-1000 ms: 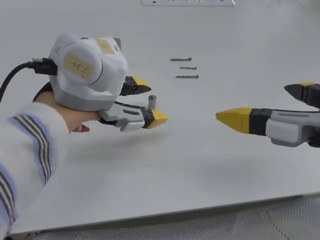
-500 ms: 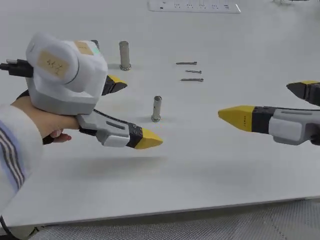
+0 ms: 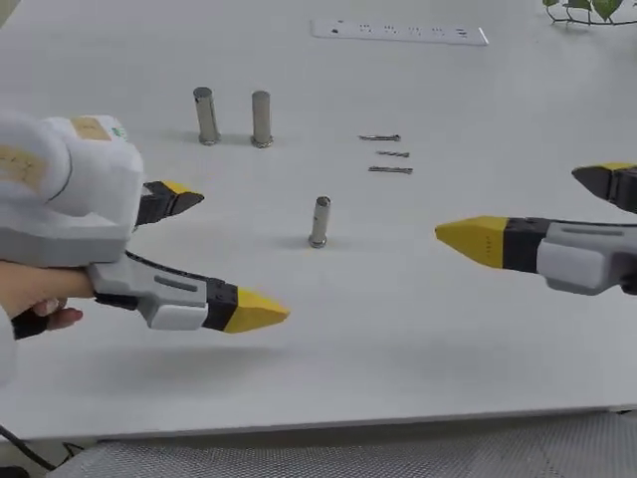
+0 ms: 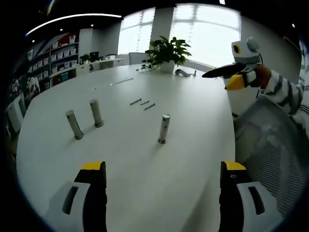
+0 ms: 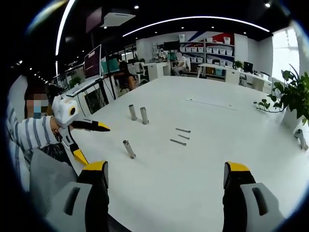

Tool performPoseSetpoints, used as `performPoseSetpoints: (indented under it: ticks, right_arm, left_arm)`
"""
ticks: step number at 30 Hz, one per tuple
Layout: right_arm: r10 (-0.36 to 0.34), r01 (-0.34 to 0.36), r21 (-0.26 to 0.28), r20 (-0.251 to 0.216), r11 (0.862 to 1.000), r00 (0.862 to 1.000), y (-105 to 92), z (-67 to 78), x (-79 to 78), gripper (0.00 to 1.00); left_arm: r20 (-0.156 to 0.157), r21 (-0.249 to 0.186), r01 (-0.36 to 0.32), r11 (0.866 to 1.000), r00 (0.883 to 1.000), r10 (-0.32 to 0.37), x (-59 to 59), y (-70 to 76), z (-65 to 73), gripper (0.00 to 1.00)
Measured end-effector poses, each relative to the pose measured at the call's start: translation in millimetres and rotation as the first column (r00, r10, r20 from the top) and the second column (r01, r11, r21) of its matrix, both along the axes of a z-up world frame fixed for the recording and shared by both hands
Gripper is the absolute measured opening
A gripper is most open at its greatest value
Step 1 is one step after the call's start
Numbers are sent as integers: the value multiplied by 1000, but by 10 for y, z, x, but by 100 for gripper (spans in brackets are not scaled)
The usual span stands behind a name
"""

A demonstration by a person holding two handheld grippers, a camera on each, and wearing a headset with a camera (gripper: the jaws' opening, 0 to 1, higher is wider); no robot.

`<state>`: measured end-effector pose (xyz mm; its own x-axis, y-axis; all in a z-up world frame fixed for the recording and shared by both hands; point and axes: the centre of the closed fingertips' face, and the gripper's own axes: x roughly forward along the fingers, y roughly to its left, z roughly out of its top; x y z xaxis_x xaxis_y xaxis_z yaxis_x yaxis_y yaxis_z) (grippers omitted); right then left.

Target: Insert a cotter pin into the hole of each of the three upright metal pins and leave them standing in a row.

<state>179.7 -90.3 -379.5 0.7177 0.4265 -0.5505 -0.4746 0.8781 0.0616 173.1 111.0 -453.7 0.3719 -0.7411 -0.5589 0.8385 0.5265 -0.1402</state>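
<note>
Left gripper [image 3: 229,254]: held open, empty, lower left.
Right gripper [image 3: 515,204]: held open, empty, right edge.
Cotter pins [image 3: 393,153]: lay loose, upper centre, awaiting pickup.

There are three upright metal pins: the left pin [image 3: 206,116] and second pin [image 3: 261,119] side by side in the upper left of the head view, and the lone pin [image 3: 319,221] near the centre. Three cotter pins [image 3: 390,170] lie in a short column just right of centre. One power strip [image 3: 398,32] sits at the top edge, and one plant [image 3: 587,8] in the upper right corner. There are two grippers: the left gripper [image 3: 242,256] and the right gripper [image 3: 507,203].
</note>
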Motion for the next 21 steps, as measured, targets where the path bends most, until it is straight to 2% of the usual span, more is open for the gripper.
performPoseSetpoints:
  ticks: [5, 7, 10, 13, 18, 21]
  right_arm:
    - [5, -5, -10, 2, 1000, 1000, -1, 13, -5, 98]
    - [8, -8, -16, 3, 1000, 1000, -5, 21, -1, 98]
    - [14, -13, -28, 10, 1000, 1000, -15, 34, 12, 98]
    - [29, -30, -74, -10, 997, 1000, -46, -11, 14, 98]
    - [53, -54, -76, -24, 996, 998, -38, -14, 25, 96]
    - [46, -49, -109, -34, 993, 998, -99, -23, 73, 95]
  left_arm:
    - [-10, -14, -35, 999, 999, 35, -45, 69, 29, 99]
    - [-8, -37, -49, 998, 999, 49, -55, 71, 59, 99]
    - [-3, -37, -65, 997, 998, 65, -62, 92, 40, 99]
    - [4, -31, -86, 996, 996, 86, -64, 128, 14, 99]
    - [6, -33, -101, 994, 995, 101, -80, 148, 16, 99]
    - [-1, -45, -101, 994, 995, 101, -108, 140, 26, 99]
